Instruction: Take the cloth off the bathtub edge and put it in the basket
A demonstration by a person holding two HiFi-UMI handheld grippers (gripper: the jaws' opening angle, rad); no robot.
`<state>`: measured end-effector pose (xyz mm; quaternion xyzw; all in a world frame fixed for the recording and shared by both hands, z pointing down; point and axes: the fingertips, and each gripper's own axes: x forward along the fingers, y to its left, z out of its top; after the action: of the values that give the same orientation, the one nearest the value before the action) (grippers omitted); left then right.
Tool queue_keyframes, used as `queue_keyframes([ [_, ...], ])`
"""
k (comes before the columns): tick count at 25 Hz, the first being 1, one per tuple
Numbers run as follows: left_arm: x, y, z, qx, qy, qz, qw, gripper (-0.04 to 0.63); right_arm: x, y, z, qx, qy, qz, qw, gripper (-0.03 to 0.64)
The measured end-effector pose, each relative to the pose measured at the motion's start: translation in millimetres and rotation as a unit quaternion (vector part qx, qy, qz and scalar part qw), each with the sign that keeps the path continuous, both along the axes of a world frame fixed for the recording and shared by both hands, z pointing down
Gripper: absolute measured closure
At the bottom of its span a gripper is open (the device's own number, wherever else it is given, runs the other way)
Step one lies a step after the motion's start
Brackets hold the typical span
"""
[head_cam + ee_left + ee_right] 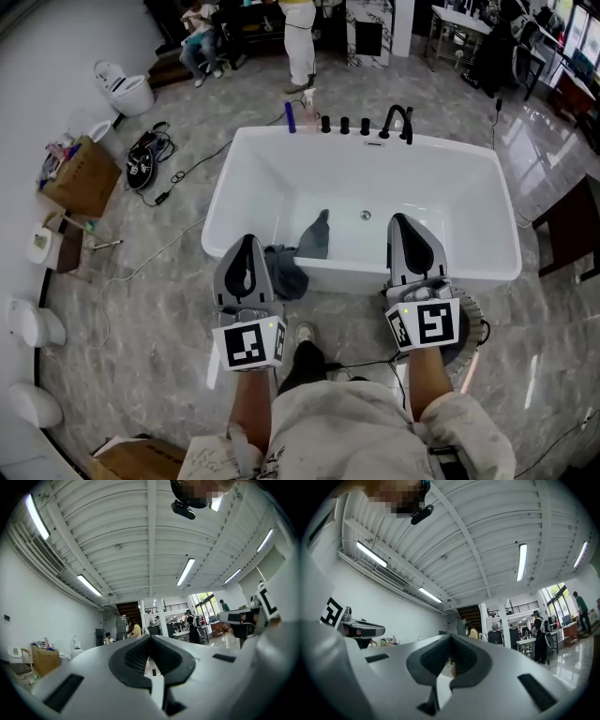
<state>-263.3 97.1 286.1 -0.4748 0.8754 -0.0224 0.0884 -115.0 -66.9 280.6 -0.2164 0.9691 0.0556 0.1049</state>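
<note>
A dark grey cloth [302,251] hangs over the near edge of the white bathtub [253,155], one end inside the tub and the rest bunched on the outer side. My left gripper [248,241] is held just left of the cloth, above the tub's near rim, its jaws shut on nothing. My right gripper [402,219] points over the near rim further right, also shut and empty. In the gripper views both point slightly upward at the ceiling, left gripper [150,637] and right gripper [451,636] with pads together. A round basket-like thing [473,323] shows partly behind my right hand.
Black taps [395,121] and a blue bottle [291,117] stand on the tub's far rim. A cardboard box [82,176], cables [148,156] and a toilet [127,91] are on the floor to the left. A dark chair [572,225] stands right. People [300,37] are at the back.
</note>
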Motion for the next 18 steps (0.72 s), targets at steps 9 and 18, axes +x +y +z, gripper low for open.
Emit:
queue_keyframes([
  [9, -97, 1, -11, 0.025, 0.010, -0.009, 0.9996, 0.591, -97, 4, -26, 0.029, 0.006, -0.014, 0.999, 0.629],
  [18, -179, -3, -5, 0.027, 0.012, -0.007, 0.9995, 0.591, -176, -6, -15, 0.008, 0.011, -0.005, 1.000, 0.629],
])
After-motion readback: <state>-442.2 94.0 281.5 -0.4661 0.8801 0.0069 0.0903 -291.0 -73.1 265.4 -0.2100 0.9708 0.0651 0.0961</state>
